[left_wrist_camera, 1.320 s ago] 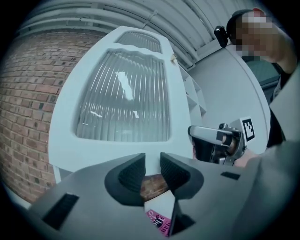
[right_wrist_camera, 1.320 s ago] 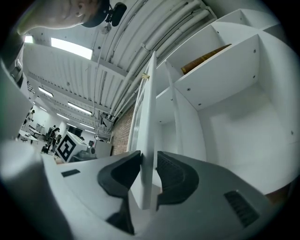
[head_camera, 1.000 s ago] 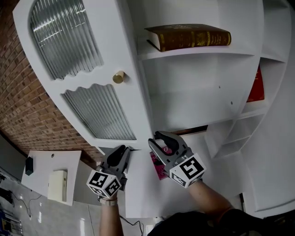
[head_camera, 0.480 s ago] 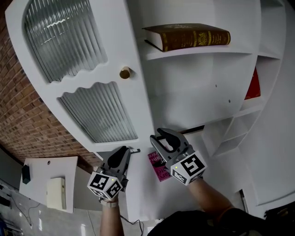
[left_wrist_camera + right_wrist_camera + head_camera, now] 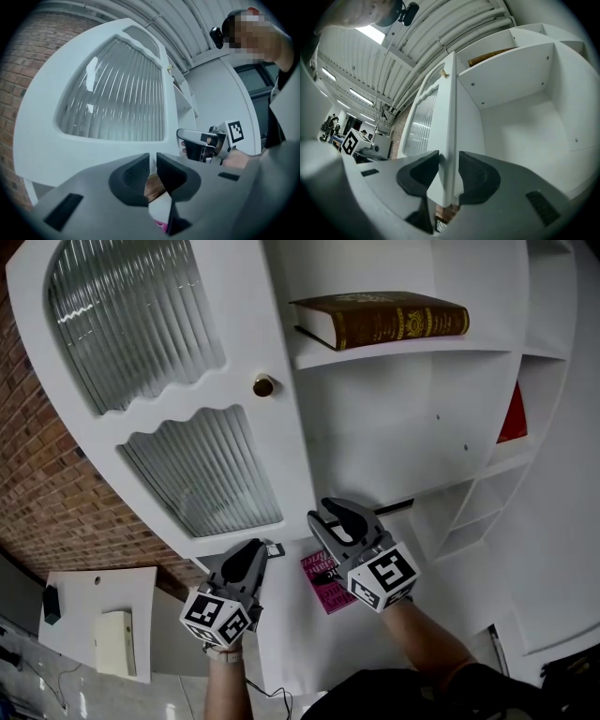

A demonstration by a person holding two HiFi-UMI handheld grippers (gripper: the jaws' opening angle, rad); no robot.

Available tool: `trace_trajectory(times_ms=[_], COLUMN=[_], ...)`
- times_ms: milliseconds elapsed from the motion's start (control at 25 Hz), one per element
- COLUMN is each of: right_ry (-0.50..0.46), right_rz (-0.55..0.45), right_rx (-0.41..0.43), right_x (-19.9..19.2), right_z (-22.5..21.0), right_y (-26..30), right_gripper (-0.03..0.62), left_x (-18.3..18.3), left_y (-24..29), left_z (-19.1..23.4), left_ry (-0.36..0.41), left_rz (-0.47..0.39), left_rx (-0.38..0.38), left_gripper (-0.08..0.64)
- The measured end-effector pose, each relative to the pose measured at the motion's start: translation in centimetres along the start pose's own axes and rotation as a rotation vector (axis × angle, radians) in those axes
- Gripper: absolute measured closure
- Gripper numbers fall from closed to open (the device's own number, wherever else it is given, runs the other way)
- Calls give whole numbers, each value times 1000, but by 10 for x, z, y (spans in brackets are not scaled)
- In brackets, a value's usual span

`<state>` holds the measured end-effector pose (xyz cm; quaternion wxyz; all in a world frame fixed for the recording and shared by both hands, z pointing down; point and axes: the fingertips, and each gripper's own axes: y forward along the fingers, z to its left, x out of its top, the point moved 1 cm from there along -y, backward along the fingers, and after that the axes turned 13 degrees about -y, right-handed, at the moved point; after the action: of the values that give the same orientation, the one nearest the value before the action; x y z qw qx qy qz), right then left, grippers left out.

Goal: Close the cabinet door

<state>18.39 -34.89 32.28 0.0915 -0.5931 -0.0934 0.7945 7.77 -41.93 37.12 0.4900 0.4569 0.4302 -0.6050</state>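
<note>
The white cabinet door [image 5: 187,427], with ribbed glass panes and a brass knob [image 5: 264,385], stands part open in front of the shelves. My right gripper [image 5: 330,515] is at its lower free edge. In the right gripper view the door's edge [image 5: 449,131] runs between the jaws of that gripper [image 5: 449,171], and both pads press on it. My left gripper [image 5: 255,554] hovers just left of it, under the door's bottom corner. Its jaws [image 5: 153,161] have just been closing; only a narrow slit is left, with nothing in it.
A brown book [image 5: 384,320] lies on the upper shelf [image 5: 412,345], a red book [image 5: 514,418] stands further right, and a pink book [image 5: 323,582] lies below the grippers. A brick wall [image 5: 47,474] is behind the door. A person's sleeve [image 5: 281,117] fills the right of the left gripper view.
The door and its knob have swung to the right, toward the shelves. The right gripper has moved right with the door's edge. The left gripper has stayed about where it was.
</note>
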Motion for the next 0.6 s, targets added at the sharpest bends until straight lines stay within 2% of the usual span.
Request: trace_trajectory(times_ms=[600], right_ry=[-1], right_rz=[-1], right_rx=[-8], right_x=[-2], right_z=[-2], right_y=[5], right_gripper=[454], left_x=[2], left_y=[2], left_z=[5], left_ry=[-19], left_rz=[-12], left_rx=[-13], left_gripper=[523])
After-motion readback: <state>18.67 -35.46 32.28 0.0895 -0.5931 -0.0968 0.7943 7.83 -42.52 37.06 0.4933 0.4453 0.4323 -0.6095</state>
